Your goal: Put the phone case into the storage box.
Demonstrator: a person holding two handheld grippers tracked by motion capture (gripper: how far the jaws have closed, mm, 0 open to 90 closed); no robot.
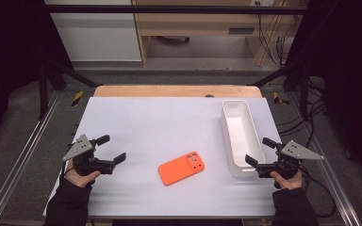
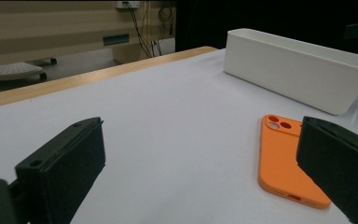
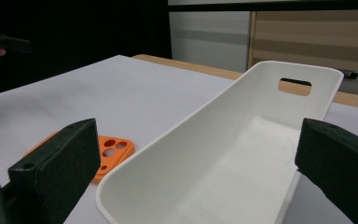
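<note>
An orange phone case lies flat on the white table, camera cutouts toward the right. A long white bin stands empty at the table's right side. My left gripper rests open near the left edge, jaws pointing toward the case, nothing between them. My right gripper is open at the bin's near right end. In the right gripper view the bin lies ahead between the jaws, and the case shows to its left.
A wooden strip borders the table's far edge. Metal rails run along both sides. Cabinets and cables stand beyond the table. The white table top stretches wide between the case and the left gripper.
</note>
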